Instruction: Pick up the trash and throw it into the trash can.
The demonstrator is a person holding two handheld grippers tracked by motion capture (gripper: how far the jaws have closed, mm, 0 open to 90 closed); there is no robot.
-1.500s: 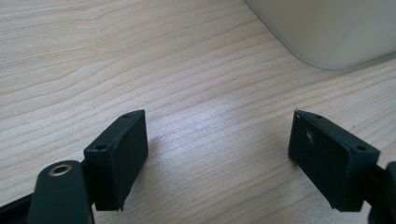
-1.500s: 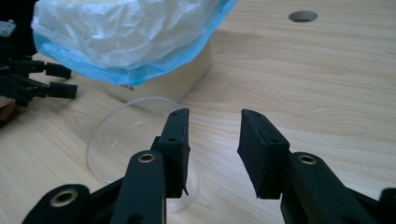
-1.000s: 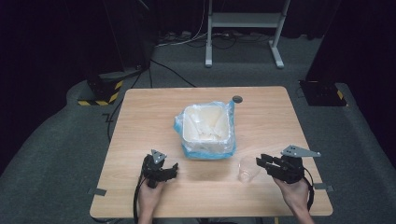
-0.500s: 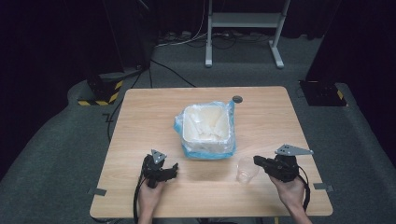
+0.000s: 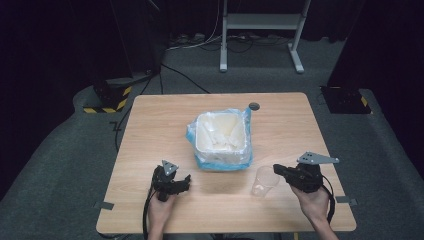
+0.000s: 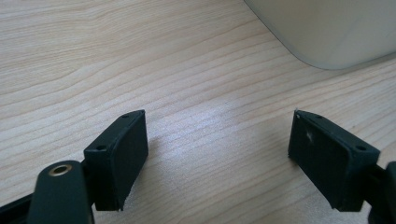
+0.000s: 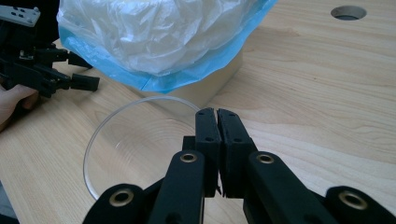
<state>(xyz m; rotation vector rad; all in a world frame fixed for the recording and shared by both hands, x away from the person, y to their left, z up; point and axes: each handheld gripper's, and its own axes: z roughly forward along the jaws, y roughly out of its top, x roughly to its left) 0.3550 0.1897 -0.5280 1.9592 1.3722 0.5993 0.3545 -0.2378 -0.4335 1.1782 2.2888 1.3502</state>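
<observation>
A clear plastic cup [image 5: 262, 182] stands on the wooden table [image 5: 165, 125], in front of and to the right of a white bin [image 5: 199, 142] lined with a blue-edged plastic bag [image 5: 239, 161]. My right gripper [image 5: 276, 170] reaches the cup from the right. In the right gripper view its jaws [image 7: 217, 115] are pressed together at the cup's rim [image 7: 140, 99], apparently pinching the thin wall. My left gripper [image 5: 186, 180] rests at the front left, open. Its pads [image 6: 122, 149] stand wide apart over bare wood, with the bin's corner [image 6: 327, 32] just beyond.
A small round hole [image 5: 254, 106] sits in the tabletop behind the bin. The right gripper view also shows the bag [image 7: 154, 32], the bin wall [image 7: 212, 86] and the left gripper [image 7: 86, 71] farther off. A metal stand [image 5: 260, 22] and cables lie on the floor beyond.
My right gripper has shifted a little to the left, onto the cup's rim. The left gripper and the bin have not moved.
</observation>
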